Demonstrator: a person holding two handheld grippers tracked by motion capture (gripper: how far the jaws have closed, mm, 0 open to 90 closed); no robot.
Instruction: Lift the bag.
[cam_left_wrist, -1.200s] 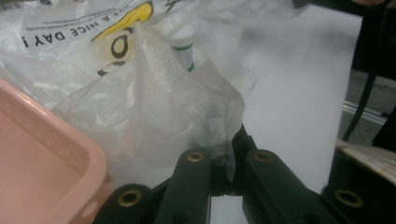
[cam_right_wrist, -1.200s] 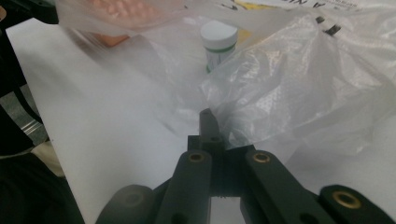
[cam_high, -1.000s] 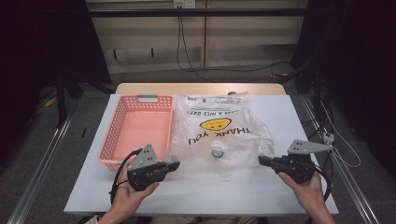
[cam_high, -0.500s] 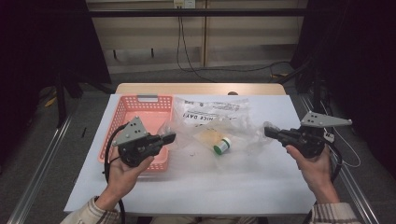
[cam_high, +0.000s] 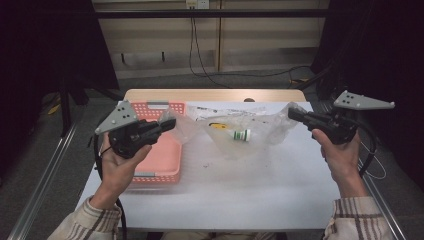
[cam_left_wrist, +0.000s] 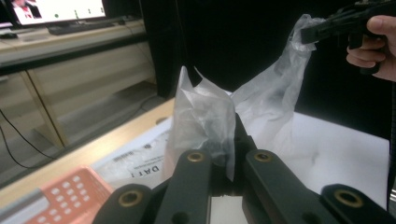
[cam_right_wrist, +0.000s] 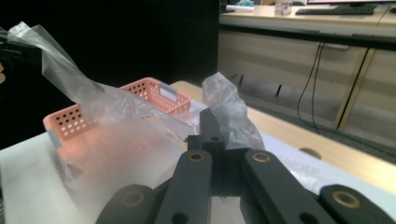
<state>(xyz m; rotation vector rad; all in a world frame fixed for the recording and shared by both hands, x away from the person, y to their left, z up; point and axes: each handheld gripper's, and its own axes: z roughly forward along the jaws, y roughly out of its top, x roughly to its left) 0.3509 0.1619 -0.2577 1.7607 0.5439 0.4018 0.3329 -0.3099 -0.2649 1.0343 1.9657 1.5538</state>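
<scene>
Both grippers stand higher and farther apart than half a second ago, and the bag between them has risen with them, its top edges now stretched out to either side

Left gripper (cam_high: 171, 123): held in the left hand (cam_high: 119, 165) above the near part of the basket; jaws closed on one top corner of the bag (cam_high: 250, 135). The left gripper view shows crumpled film (cam_left_wrist: 203, 119) bunched up between and above the closed jaws (cam_left_wrist: 224, 175).

Right gripper (cam_high: 291, 113): held in the right hand (cam_high: 340, 155) over the table's right edge, at about the same height as the left; jaws closed on the opposite top corner. The right gripper view shows a wad of film (cam_right_wrist: 229, 114) rising from the closed jaws (cam_right_wrist: 212, 140).

Bag: clear plastic with dark print and a yellow mark, hanging in a sag between the two grippers, its lower part resting on the table (cam_high: 250, 190) just right of the basket.

Bottle (cam_high: 241, 135): small, white, with a green band, lying on its side inside the bag at the low middle of the sag.

Basket (cam_high: 159, 165): pink, perforated, on the left half of the table, partly under the left gripper. The right gripper view shows it (cam_right_wrist: 154, 100) behind the stretched film.

Table: white top with a wooden strip along the far edge.

Sleeves: plaid cuffs (cam_high: 95, 220) at the bottom of the high view
</scene>
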